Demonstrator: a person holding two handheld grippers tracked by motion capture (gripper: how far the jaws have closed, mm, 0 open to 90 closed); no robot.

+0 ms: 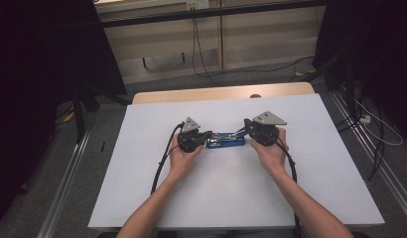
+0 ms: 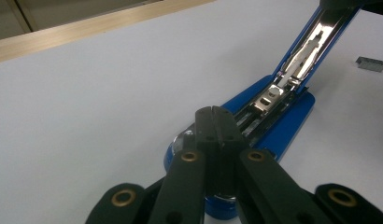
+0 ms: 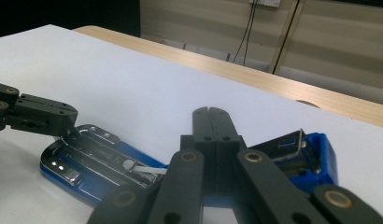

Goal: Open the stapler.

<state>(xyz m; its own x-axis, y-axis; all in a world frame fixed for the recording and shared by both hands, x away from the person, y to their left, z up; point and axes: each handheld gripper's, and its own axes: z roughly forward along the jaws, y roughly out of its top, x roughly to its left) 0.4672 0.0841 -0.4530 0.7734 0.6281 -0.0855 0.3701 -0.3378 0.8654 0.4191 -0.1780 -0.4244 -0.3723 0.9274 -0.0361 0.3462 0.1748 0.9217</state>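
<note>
Stapler (image 1: 226,142) work occupies the middle of the white worktop (image 1: 142,173), nearer its far edge than its near one. The blue stapler lies hinged wide open: its base flat on the sheet, its top arm (image 2: 315,42) raised at a slant. The left tongs (image 2: 215,122) are closed, their tips pressed on the base's front end, seemingly pinning it down. The right tongs (image 3: 212,122) are also closed, by the raised arm's end; whether they pinch it I cannot tell. A small strip of staples (image 2: 371,64) rests on the sheet just beyond.

By my judgement the stapler is stiff and moderately weighty for its size: glossy blue plastic shell, bright chromed steel channel (image 3: 94,154) inside, smooth and slippery. Its sprung hinge may snap shut, so hold is best taken on the plastic edges, not the polished metal. Staples look brittle as a strip.
</note>
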